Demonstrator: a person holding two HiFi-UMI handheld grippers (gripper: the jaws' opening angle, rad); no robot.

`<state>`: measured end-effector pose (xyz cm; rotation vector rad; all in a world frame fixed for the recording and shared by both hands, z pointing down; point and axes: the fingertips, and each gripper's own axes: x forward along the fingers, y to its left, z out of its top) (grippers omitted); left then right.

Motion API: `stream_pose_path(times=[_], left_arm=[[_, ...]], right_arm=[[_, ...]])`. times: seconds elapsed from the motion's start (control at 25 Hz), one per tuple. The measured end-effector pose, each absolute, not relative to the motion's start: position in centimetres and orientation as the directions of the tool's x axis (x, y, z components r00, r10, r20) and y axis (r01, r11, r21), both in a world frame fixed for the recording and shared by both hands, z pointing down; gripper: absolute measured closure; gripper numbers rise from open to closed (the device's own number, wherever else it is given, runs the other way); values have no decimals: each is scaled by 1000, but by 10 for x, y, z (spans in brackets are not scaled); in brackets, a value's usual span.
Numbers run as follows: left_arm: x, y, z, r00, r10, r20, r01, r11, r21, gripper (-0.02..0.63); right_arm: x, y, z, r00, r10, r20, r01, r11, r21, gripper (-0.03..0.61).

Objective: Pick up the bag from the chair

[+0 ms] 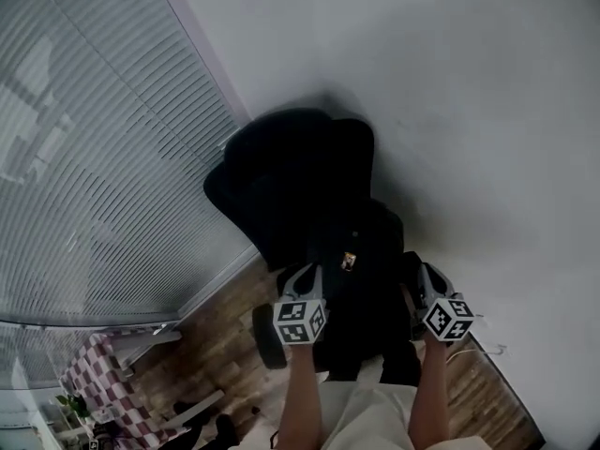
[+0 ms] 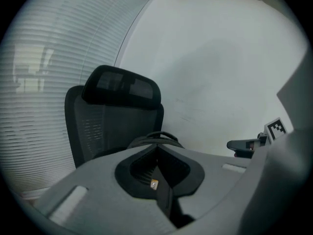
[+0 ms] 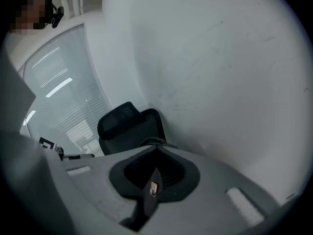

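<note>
A black office chair stands against the white wall. The black bag, with a small gold tag on it, hangs in front of the chair's seat between my two grippers. My left gripper is at the bag's left side and my right gripper at its right. In the left gripper view the jaws meet at their tips with a black tagged strap running between them; the bag's top handle shows just beyond. The right gripper is likewise shut on a tagged strap.
Window blinds fill the left side. The white wall is close behind and to the right of the chair. The wooden floor lies below, with a red-and-white checked item at lower left. My legs in light trousers are right under the bag.
</note>
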<state>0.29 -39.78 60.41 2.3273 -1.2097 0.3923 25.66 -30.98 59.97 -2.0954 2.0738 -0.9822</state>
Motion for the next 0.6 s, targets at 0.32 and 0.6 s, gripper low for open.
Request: stream_pose_path(times=[0.32,0.6], left_arm=[[-6,-425,682,502,-652,568,-857,-466,221,606],[-19,-437,765,510,-600,616,-836,-516,189,604]], right_arm=[[264,-349,686,-187,-822,537,-898,-79,-433,577],[265,-357,754,-278,-731,623,-926,32,-376,508]])
